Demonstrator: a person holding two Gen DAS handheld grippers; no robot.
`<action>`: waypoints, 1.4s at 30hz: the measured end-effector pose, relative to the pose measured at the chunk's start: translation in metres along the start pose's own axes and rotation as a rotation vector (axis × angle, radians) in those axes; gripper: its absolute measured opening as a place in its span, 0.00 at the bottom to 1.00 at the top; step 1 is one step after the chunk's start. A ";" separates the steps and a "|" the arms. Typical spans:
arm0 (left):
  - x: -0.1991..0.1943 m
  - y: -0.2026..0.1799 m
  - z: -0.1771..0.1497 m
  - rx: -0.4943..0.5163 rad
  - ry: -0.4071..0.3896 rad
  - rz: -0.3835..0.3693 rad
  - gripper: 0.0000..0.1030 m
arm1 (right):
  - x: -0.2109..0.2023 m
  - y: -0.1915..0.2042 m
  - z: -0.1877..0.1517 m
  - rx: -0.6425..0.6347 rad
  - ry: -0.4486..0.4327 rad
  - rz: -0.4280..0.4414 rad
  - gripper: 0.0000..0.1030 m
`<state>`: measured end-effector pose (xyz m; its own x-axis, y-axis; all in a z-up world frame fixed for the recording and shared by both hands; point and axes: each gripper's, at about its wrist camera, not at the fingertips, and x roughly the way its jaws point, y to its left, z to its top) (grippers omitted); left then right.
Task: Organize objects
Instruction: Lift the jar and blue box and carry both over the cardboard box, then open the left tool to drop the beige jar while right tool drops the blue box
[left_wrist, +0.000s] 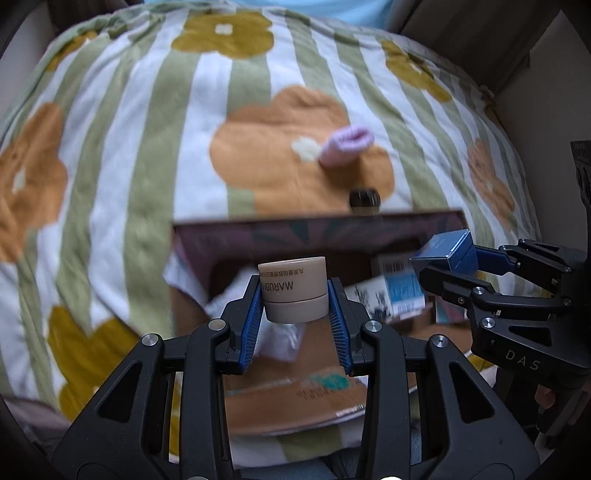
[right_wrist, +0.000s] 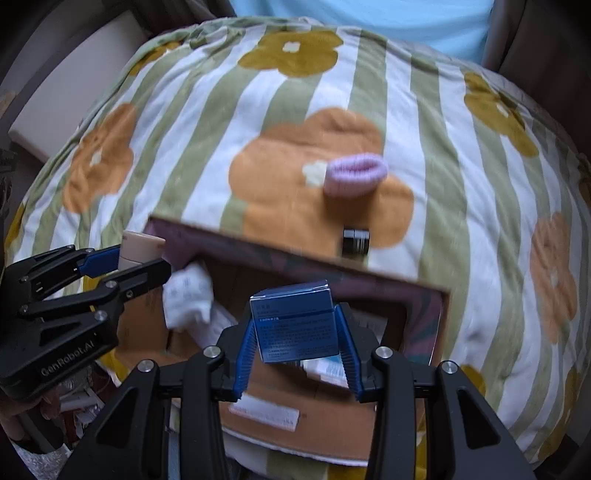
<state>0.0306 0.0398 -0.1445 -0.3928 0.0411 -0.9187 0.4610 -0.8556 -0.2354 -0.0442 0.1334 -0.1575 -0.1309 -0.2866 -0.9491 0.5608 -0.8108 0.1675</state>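
Closest to the left wrist camera, the left gripper (left_wrist: 296, 295) is closed snugly on a beige cream jar (left_wrist: 294, 289), its blue pads (left_wrist: 252, 317) pressing both sides of the jar, which hangs just above the open cardboard box (left_wrist: 373, 218). In the right wrist view the right gripper (right_wrist: 298, 332) clamps a small blue carton (right_wrist: 295, 321) the same way, poised over the same box's opening. The step in hand looks like carrying both items clear of the box to set them out, or placing them into it; which of the two cannot be told. Either way, it would go best if each gripper keeps its squeeze steady, moves slowly past the box's dark rim, and stays apart from the other, since the two sit close side by side. Inside the box lie a crumpled white packet (right_wrist: 188, 295) and a white-and-blue carton (left_wrist: 391, 295). Beyond the far rim, on the striped floral blanket (right_wrist: 424, 122), a small black cap-like cylinder (right_wrist: 356, 240) rests just beside the box, and farther off a pink knitted roll (right_wrist: 354, 173) lies on an orange flower.
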 end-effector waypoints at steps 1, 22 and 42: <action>0.005 -0.002 -0.007 -0.003 0.009 0.000 0.30 | 0.004 0.000 -0.007 0.001 0.008 0.002 0.37; 0.064 -0.018 -0.039 0.018 0.099 0.029 0.30 | 0.054 -0.013 -0.045 0.053 0.070 0.059 0.37; 0.041 0.007 -0.037 -0.041 0.082 0.085 1.00 | 0.038 -0.050 -0.051 0.187 0.011 0.006 0.83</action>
<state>0.0473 0.0550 -0.1951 -0.2852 0.0127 -0.9584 0.5230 -0.8358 -0.1668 -0.0361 0.1891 -0.2154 -0.1183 -0.2871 -0.9506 0.4000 -0.8900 0.2190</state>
